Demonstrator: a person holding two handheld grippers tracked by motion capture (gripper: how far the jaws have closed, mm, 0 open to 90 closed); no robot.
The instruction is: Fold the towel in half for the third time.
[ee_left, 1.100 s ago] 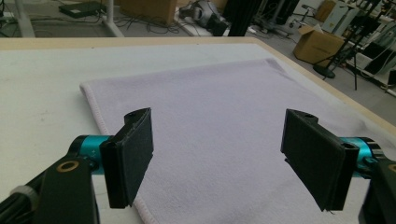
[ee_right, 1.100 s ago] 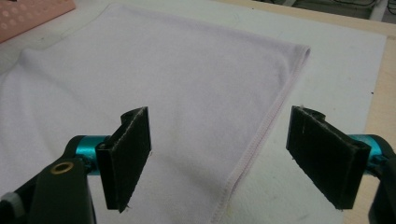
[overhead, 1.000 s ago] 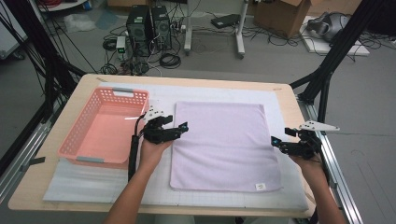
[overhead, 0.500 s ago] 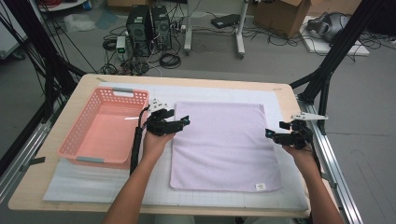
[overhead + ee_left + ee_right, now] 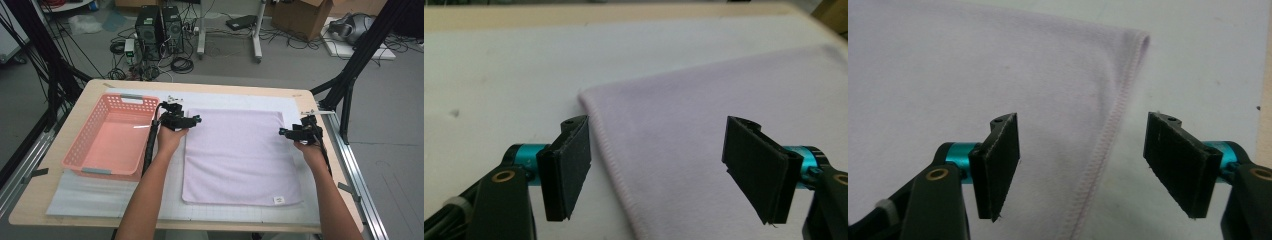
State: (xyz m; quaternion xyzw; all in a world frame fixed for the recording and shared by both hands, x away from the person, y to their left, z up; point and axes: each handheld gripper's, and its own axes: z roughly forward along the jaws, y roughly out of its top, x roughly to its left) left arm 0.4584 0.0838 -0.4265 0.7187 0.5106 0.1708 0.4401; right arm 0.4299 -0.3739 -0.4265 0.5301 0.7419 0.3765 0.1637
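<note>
Where the person's forearms come in from the near edge of the table (image 5: 45, 200), a lilac cloth (image 5: 240, 155) lies flat on a white mat (image 5: 165, 200), with a small label (image 5: 278, 199) at its near right corner. Farther in, the left gripper (image 5: 196, 119) hovers at the cloth's far left corner, its jaws standing wide apart with nothing pressed between them; in the left gripper view the cloth's hemmed left edge (image 5: 611, 165) runs between the two black pads (image 5: 566, 167). Across the cloth, the right gripper (image 5: 283, 132) sits at the far right corner; its jaws have just been closing but remain apart, the stitched edge (image 5: 1108, 145) between them unpinched. Left of the cloth stands a pink basket (image 5: 80, 145). Beyond the table, computer towers (image 5: 160, 25) and cables lie on the floor.
</note>
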